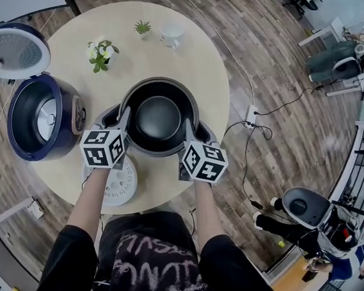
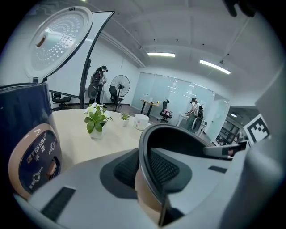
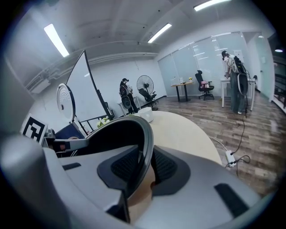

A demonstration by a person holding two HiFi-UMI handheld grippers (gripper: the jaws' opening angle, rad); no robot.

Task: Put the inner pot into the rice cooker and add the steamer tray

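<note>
The dark inner pot (image 1: 158, 115) is at the near middle of the round table (image 1: 164, 63). My left gripper (image 1: 124, 119) is shut on its left rim, which the left gripper view shows pinched between the pads (image 2: 145, 172). My right gripper (image 1: 187, 133) is shut on the right rim in the same way (image 3: 145, 167). The dark blue rice cooker (image 1: 42, 116) stands open at the table's left edge with its lid (image 1: 10, 51) tilted back, and its body is empty. The white steamer tray (image 1: 120, 185) lies flat under my left hand.
A potted white-flowered plant (image 1: 102, 54), a small green plant (image 1: 142, 28) and a white cup (image 1: 172, 35) stand on the far half of the table. A power strip and cables (image 1: 252, 116) lie on the floor to the right. People and office chairs are far off.
</note>
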